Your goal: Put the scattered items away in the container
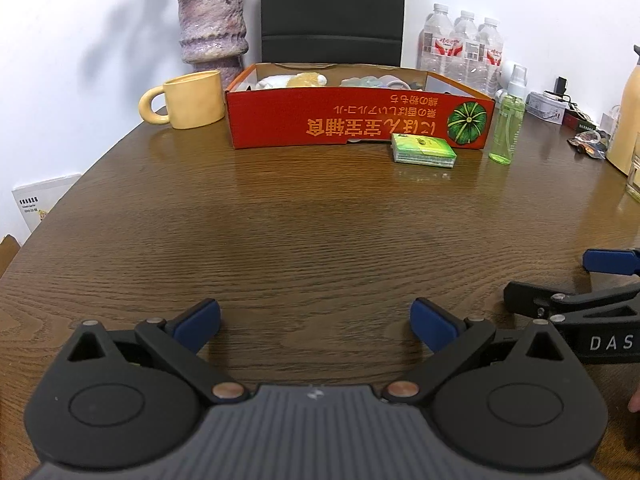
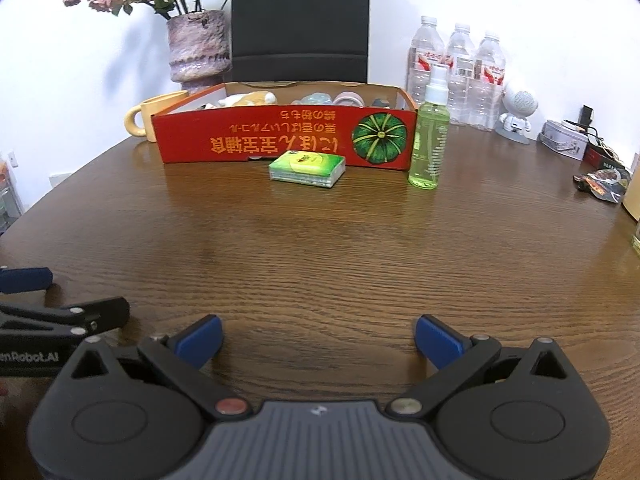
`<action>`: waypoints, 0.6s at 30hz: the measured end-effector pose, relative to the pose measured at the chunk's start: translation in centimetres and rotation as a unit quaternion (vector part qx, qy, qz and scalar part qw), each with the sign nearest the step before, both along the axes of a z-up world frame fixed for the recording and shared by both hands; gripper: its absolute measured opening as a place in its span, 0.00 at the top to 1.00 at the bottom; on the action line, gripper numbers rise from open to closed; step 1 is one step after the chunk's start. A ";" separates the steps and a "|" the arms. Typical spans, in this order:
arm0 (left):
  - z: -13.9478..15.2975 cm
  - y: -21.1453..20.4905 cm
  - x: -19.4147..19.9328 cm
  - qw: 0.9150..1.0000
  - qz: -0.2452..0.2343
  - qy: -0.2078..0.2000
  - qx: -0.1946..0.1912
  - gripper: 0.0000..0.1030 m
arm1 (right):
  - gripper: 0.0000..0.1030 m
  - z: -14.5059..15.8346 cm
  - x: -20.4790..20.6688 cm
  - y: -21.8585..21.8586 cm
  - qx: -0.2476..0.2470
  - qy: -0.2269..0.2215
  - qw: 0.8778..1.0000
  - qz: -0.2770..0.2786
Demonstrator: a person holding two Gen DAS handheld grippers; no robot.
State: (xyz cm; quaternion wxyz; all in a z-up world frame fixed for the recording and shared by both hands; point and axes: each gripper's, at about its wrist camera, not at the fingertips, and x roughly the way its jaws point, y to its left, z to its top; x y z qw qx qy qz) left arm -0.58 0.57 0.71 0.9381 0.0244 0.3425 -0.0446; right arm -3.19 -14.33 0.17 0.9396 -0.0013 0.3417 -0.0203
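Both tools (image 1: 315,322) (image 2: 318,340) gape; only right view shows robot figurine (image 2: 516,118)

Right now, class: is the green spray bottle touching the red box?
Cannot tell. In the right wrist view the spray bottle overlaps the box's corner; the left wrist view shows no clear gap either.

Both black two-finger grippers, left (image 1: 315,322) and right (image 2: 318,338), sit side by side low over the table, blue-padded fingers (image 1: 198,320) spread wide, holding nothing.

"DAS" on right claw (image 1: 600,280); "nRobot.AI" on left claw (image 2: 36,292).
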 end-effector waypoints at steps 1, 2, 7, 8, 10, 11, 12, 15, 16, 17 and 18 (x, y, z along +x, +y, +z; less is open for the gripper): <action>0.0 0.0 0.0 1.000 0.000 0.000 0.000 0.00 | 0.00 0.0 0.0 0.0 0.000 0.000 1.000 0.000; 0.0 0.0 0.0 1.000 0.000 0.000 0.000 0.00 | 0.00 0.0 0.0 0.0 0.000 0.000 1.000 0.001; 0.0 0.0 0.0 1.000 0.000 0.000 0.000 0.00 | 0.00 0.0 0.0 0.1 0.001 0.000 1.000 0.001; 0.0 0.0 0.0 1.000 0.000 0.000 0.000 0.00 | 0.00 0.0 0.0 0.1 0.001 0.000 1.000 0.001; 0.0 -0.1 0.0 1.000 0.000 0.000 -0.001 0.00 | 0.00 0.0 0.0 0.1 0.001 0.000 1.000 0.001; 0.0 0.0 0.0 1.000 0.000 0.000 -0.001 0.00 | 0.00 0.0 0.0 0.0 0.001 0.000 1.000 0.001; 0.0 0.0 0.0 1.000 0.000 0.000 -0.002 0.00 | 0.00 0.0 0.0 0.1 0.001 0.000 1.000 0.001; 0.0 0.0 0.0 1.000 0.000 0.000 -0.002 0.00 | 0.00 0.0 0.0 -0.1 0.002 0.000 1.000 -0.008; 0.0 0.0 0.0 1.000 0.000 0.000 -0.002 0.00 | 0.00 0.0 0.0 -0.2 0.002 -0.001 1.000 -0.014; 0.0 0.0 0.0 1.000 0.000 0.000 -0.002 0.00 | 0.00 0.0 0.0 -0.2 0.002 -0.001 1.000 -0.017; 0.0 0.0 0.0 1.000 0.000 0.000 -0.002 0.00 | 0.00 0.0 0.0 -0.2 0.002 -0.001 1.000 -0.017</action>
